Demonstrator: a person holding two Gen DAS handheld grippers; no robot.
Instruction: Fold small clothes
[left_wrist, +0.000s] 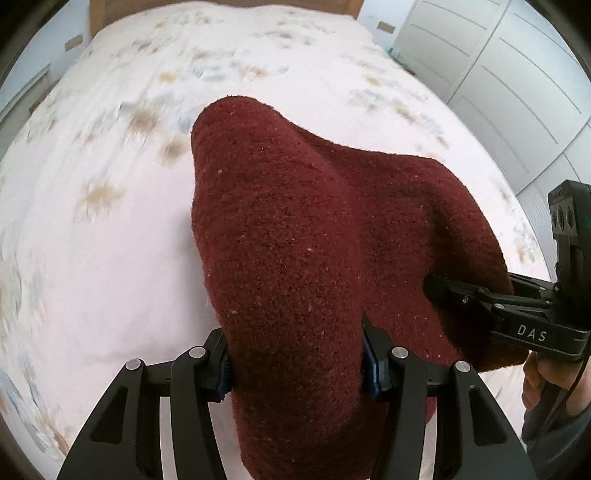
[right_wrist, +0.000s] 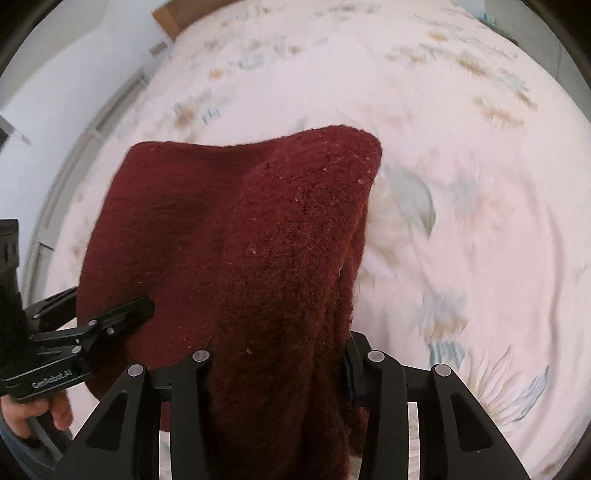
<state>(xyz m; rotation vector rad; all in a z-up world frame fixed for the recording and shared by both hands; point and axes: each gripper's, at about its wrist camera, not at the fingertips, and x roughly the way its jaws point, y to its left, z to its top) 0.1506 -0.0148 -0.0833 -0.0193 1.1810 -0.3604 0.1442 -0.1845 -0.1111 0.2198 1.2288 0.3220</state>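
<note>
The left gripper (left_wrist: 295, 365) is filling the bottom of its own view, its jaws pressing in on a bunched fold of cloth (left_wrist: 295, 240) from both sides. The right gripper (left_wrist: 436, 286) is reaching in from the right edge of that view, fingers pinched on the same cloth. A hand (left_wrist: 543, 376) is gripping its handle at lower right. In the right wrist view, another hand (right_wrist: 33, 413) is holding the left handle at lower left.

Bedspread (left_wrist: 122, 221) print is motion-blurred; maroon knit (left_wrist: 295, 240) hides both grippers' fingertips & runs off near edge.
</note>
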